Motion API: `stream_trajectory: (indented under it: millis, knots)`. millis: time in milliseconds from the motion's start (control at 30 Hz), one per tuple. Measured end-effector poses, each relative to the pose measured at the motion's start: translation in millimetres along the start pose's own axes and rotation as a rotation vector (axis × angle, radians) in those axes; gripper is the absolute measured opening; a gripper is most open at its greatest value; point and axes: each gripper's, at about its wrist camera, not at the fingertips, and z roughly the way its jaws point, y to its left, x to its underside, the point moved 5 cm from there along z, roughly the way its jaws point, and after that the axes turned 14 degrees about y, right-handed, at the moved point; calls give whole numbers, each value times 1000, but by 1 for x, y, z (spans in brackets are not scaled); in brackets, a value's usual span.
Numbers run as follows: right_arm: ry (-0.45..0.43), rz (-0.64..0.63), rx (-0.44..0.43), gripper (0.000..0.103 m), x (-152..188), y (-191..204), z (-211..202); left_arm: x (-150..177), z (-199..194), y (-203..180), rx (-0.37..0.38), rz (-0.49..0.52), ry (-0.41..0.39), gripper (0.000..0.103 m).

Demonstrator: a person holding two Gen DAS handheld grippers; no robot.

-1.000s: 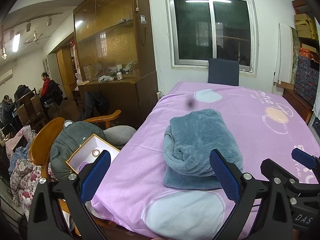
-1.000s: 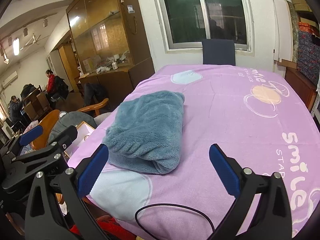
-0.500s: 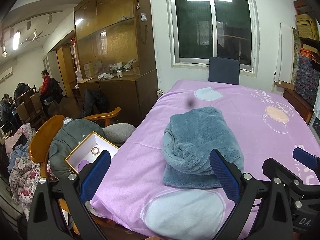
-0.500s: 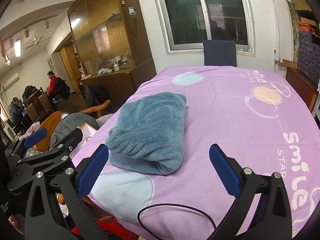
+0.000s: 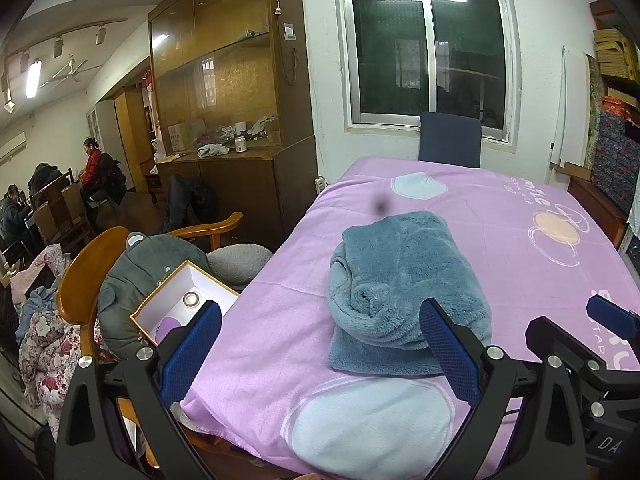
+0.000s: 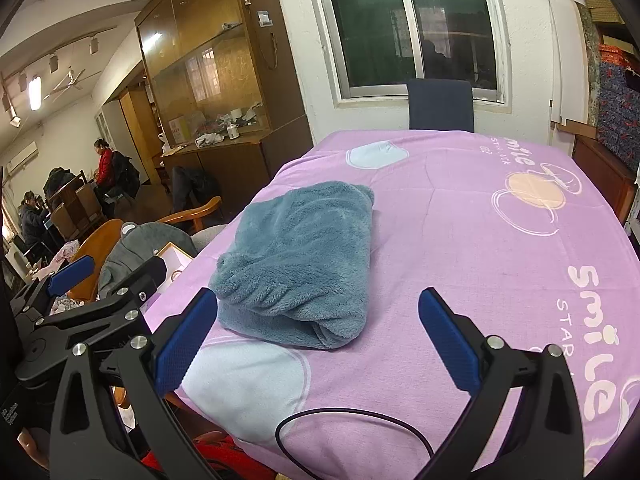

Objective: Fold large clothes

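A fluffy grey-blue garment [image 5: 404,284] lies folded in a thick bundle on the pink-covered table [image 5: 532,280], near its front left side. It also shows in the right wrist view [image 6: 304,256]. My left gripper [image 5: 320,344] is open and empty, held above the table's near edge in front of the bundle. My right gripper [image 6: 316,340] is open and empty, also short of the bundle. The left gripper's body [image 6: 80,312] shows at the left of the right wrist view, and the right gripper's body [image 5: 580,344] at the right of the left wrist view.
A wooden chair [image 5: 92,264] with grey cushions and an open box [image 5: 184,304] stands left of the table. A blue chair [image 5: 450,138] is at the far end under the window. A black cable [image 6: 352,428] loops over the near edge. A cabinet [image 5: 224,120] lines the left wall.
Both grippers have drawn back and risen slightly from the folded bundle. Both stay open; the garment has not moved.
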Motion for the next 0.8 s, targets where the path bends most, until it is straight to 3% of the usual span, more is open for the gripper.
stream_trajectory:
  millis: [800]
  knots:
    - [4,3,-2,98,1,-1,2,2,1,-1,1,4,6,100]
